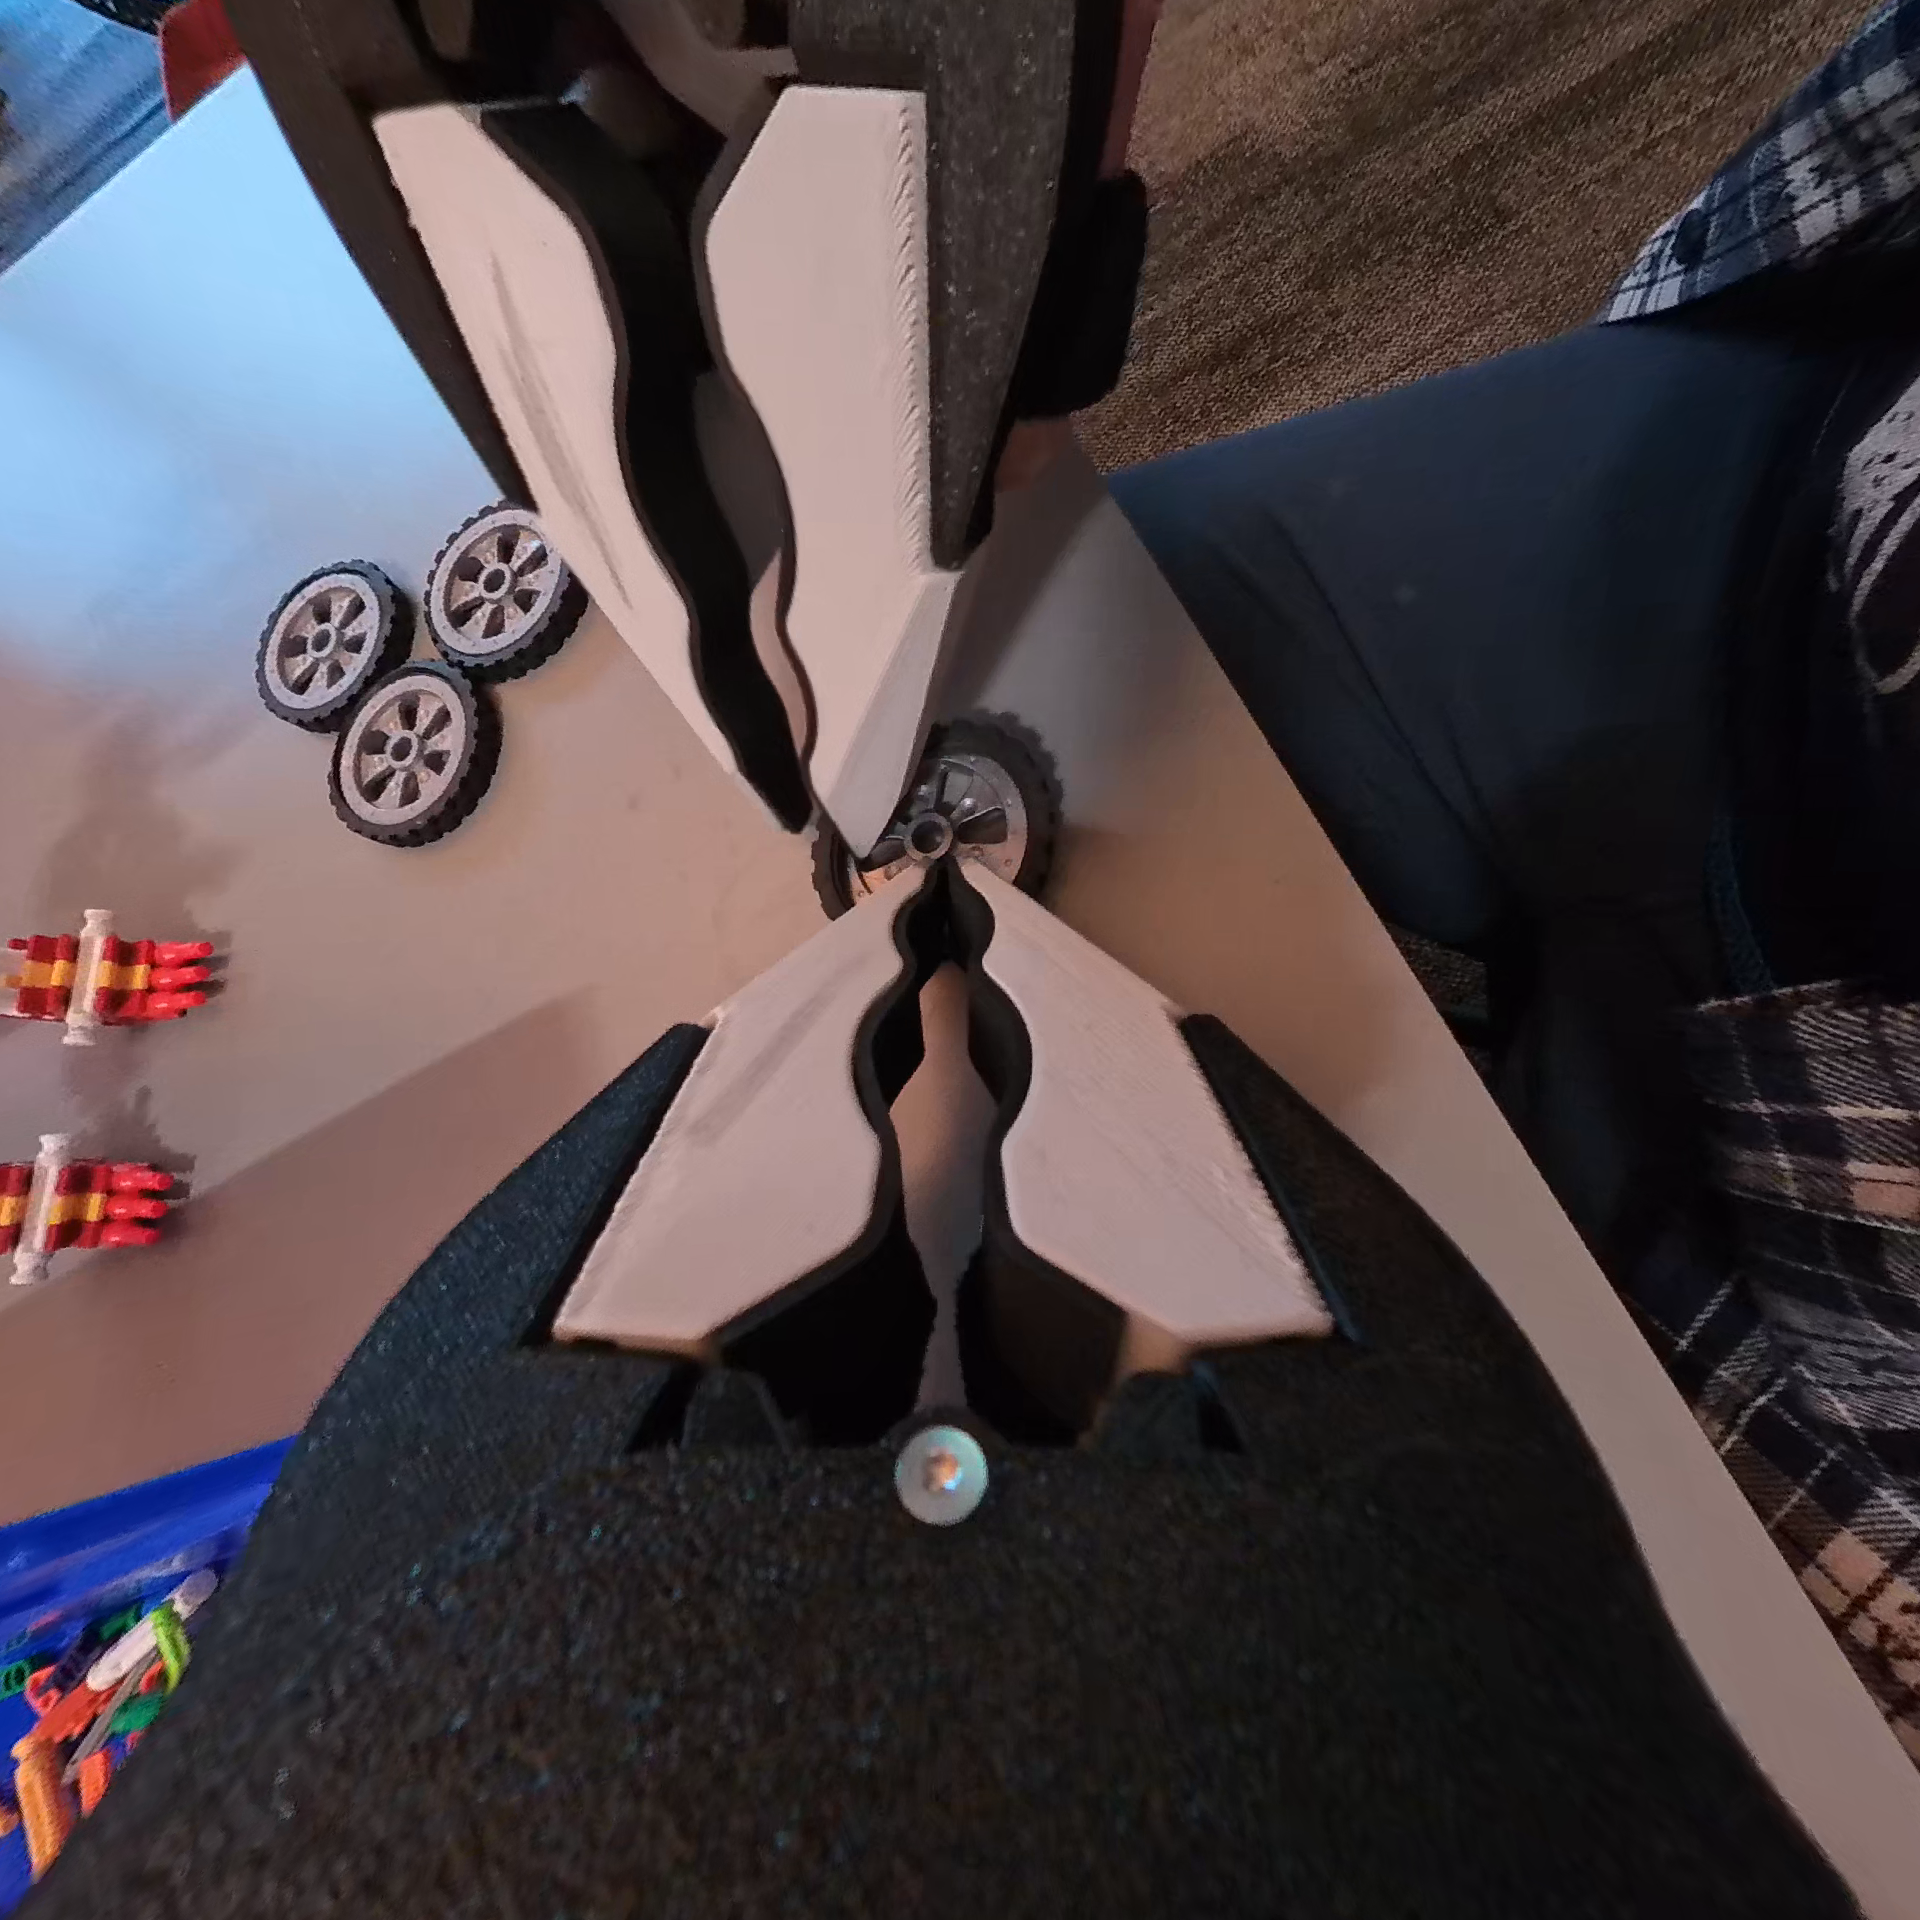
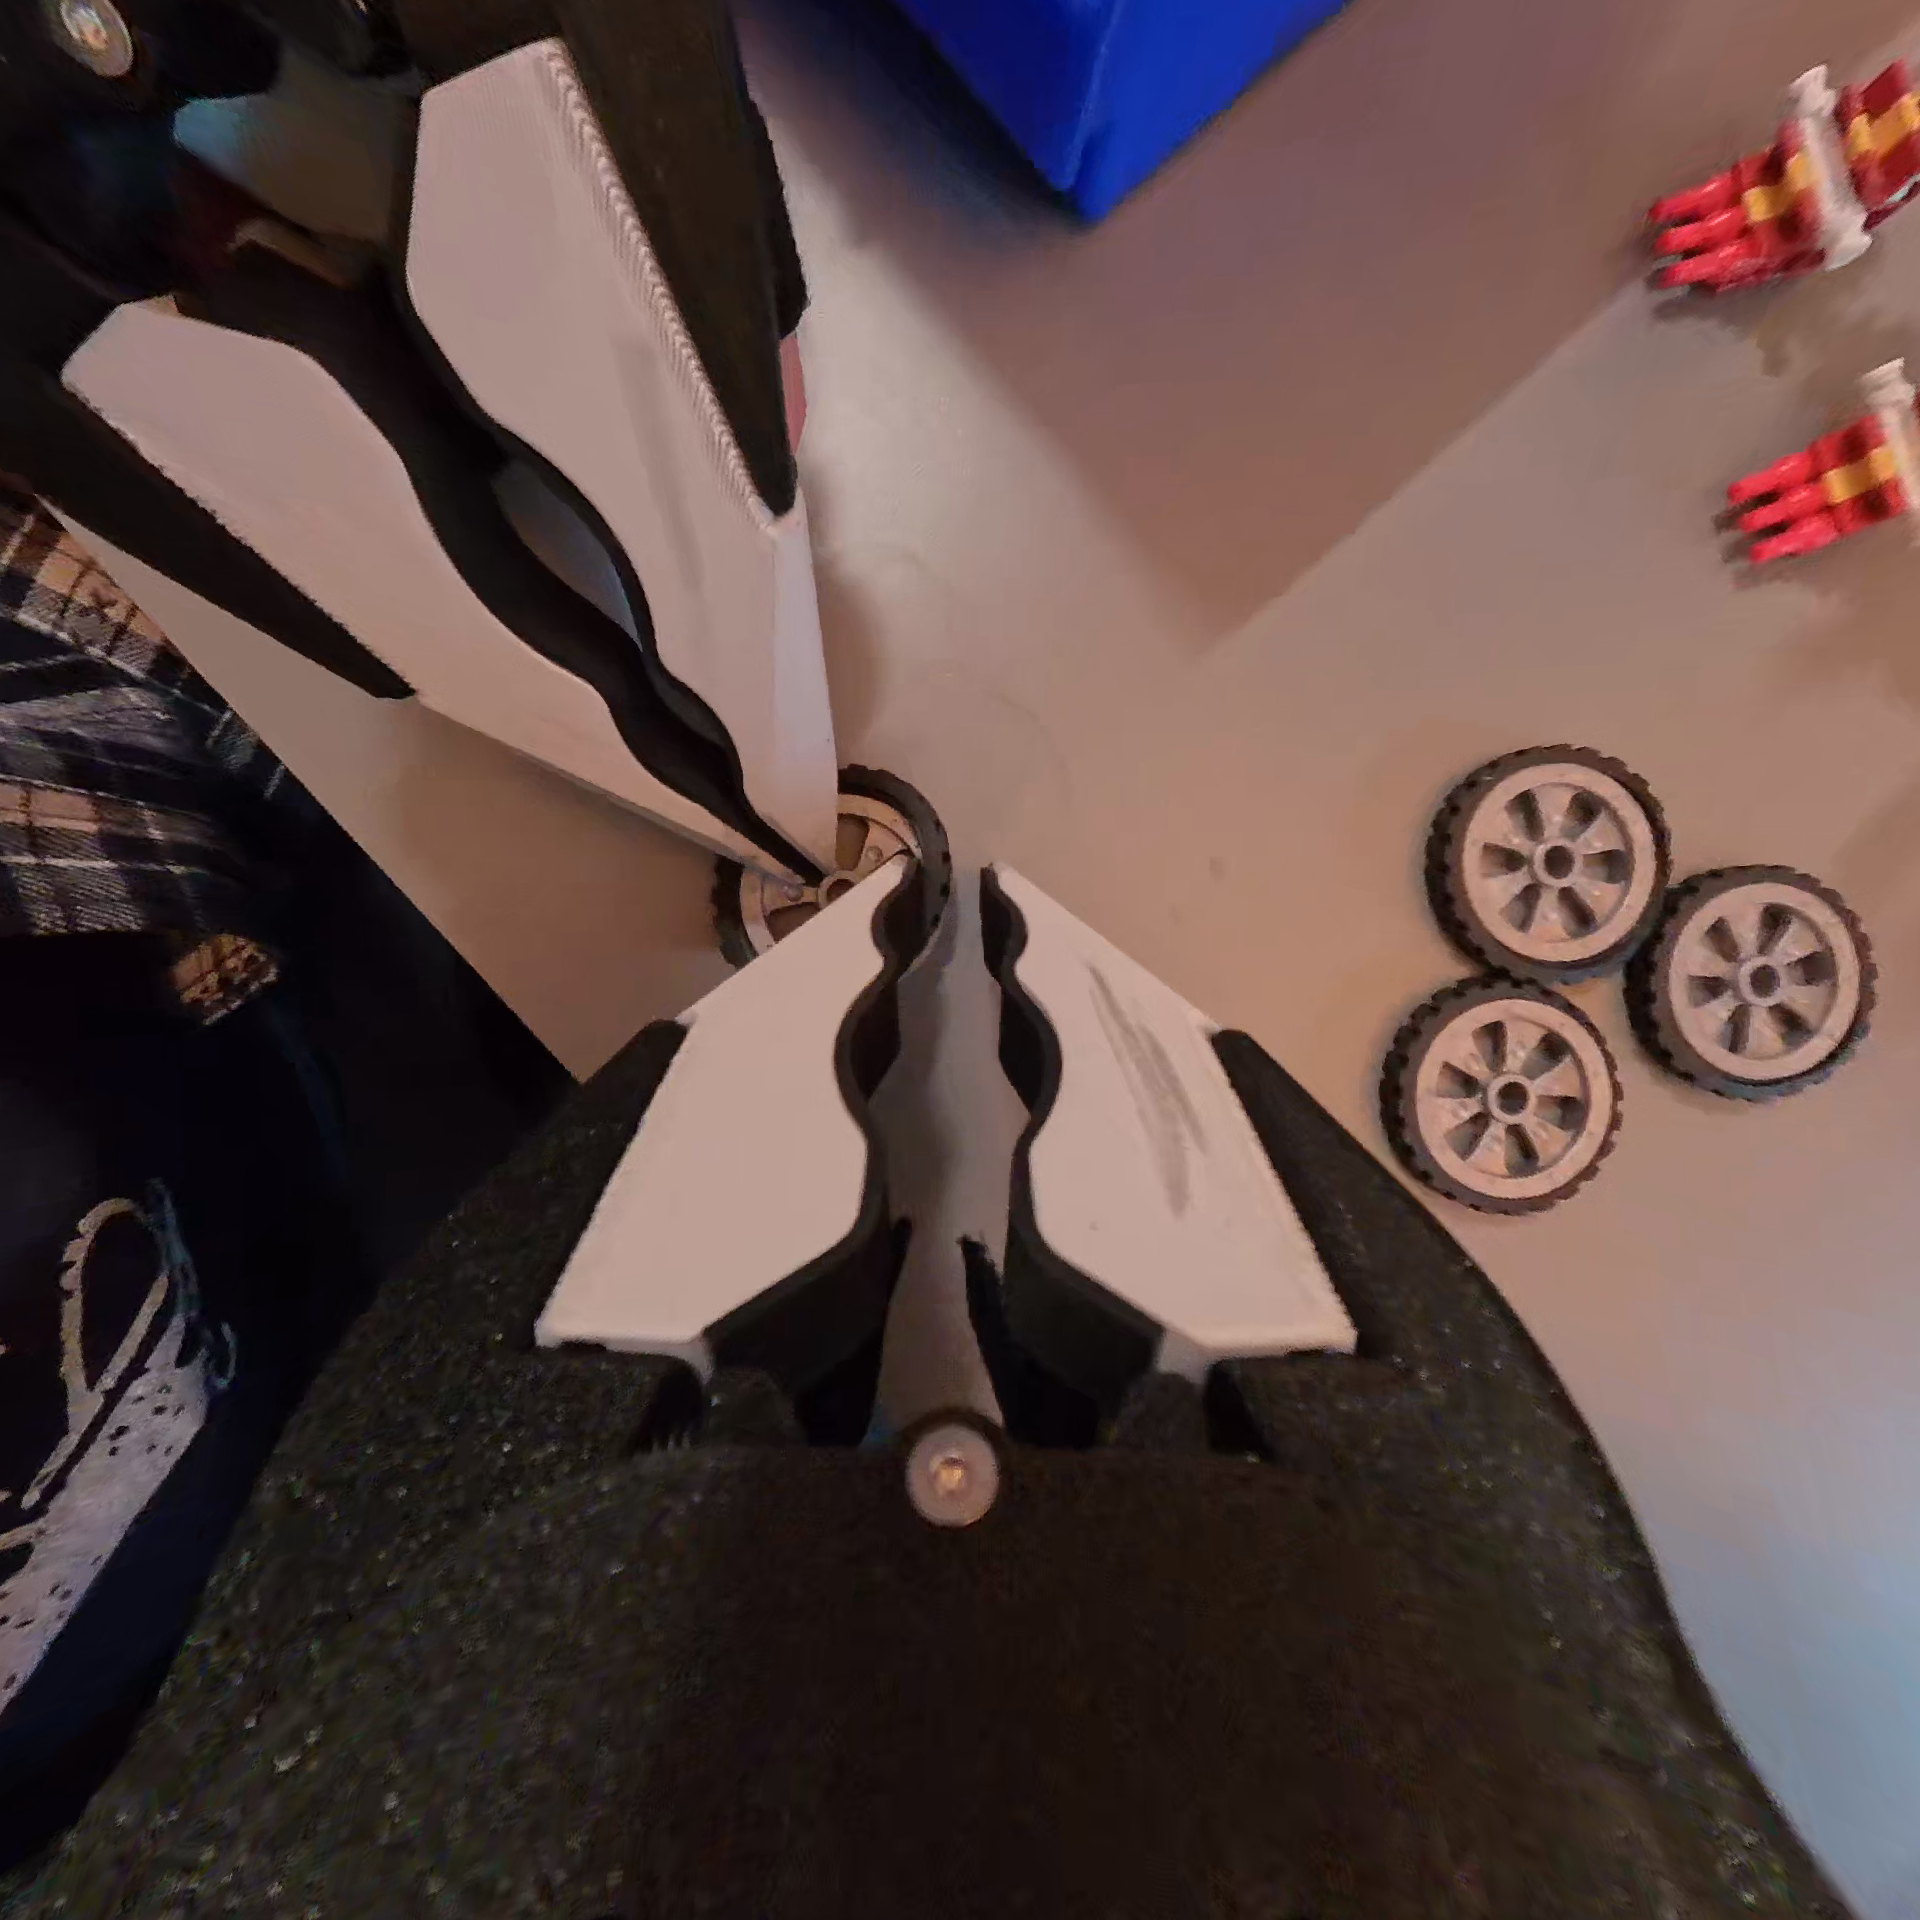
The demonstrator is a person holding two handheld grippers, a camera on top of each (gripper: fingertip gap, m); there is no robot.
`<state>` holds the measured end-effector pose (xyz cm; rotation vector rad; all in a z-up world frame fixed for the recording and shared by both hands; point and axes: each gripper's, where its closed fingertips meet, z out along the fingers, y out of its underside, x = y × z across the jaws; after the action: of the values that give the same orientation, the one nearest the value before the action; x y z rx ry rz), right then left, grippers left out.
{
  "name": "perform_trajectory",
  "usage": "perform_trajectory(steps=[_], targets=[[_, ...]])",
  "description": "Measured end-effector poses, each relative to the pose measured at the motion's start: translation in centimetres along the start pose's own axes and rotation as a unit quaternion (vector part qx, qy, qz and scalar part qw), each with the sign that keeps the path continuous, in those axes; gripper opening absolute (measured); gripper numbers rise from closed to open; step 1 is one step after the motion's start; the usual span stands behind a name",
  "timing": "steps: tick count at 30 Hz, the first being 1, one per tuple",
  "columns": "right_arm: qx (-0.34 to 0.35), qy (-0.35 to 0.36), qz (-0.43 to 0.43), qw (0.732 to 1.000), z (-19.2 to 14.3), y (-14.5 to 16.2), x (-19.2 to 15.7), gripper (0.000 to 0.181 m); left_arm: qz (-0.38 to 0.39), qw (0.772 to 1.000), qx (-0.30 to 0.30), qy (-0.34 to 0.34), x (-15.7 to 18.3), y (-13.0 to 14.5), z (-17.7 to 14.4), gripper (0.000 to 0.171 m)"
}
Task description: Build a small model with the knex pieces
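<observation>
**Both grippers meet at 1 wheel near table edge**

Left gripper (image 1: 940,883): fingers nearly pressed together, tips at the hub of a wheel (image 1: 987,805) at 12 o'clock from it. Looks like a pinch on the hub or rim; contact is hidden by the tips, so hold not certain.

Right gripper (image 2: 940,883): fingers slightly spread, a narrow gap between the tips. Left fingertip touches the wheel (image 2: 914,821), which sits at 11 o'clock from the tips. In the left wrist view it comes in from 12 o'clock with its tips at the same wheel.

Wheel: grey spoked hub, black tyre, tilted, close to the edge of the table (image 1: 1247,935).

Elsewhere on table:
- 3 wheels (image 2: 1621,977) lying flat, clustered and touching, at 3 o'clock in the right view.
- 2 red-yellow brick pieces (image 2: 1808,208) at 2 o'clock, well apart from the wheels.
- Blue bin (image 2: 1101,94) at 12 o'clock, in the left view holding mixed coloured parts.

Person in plaid shirt (image 1: 1787,1143) sits just beyond the table edge.
</observation>
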<state>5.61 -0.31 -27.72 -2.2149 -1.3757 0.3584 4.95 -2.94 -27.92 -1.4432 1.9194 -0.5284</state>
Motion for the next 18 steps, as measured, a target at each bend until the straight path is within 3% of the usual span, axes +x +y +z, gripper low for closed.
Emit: perform_trajectory(steps=[11, 18], targets=[[0.032, -0.048, 0.078, 0.995, 0.14, -0.18, -0.19, 0.004, -0.008, 1.0, 0.0, 0.003, 0.1, -0.22, -0.1, 0.0], [0.013, -0.004, 0.01, 1.0, -0.13, 0.0, -0.05, 0.01, -0.006, 1.0, 0.008, 0.005, 0.23, -0.44, -0.05, 0.0]])
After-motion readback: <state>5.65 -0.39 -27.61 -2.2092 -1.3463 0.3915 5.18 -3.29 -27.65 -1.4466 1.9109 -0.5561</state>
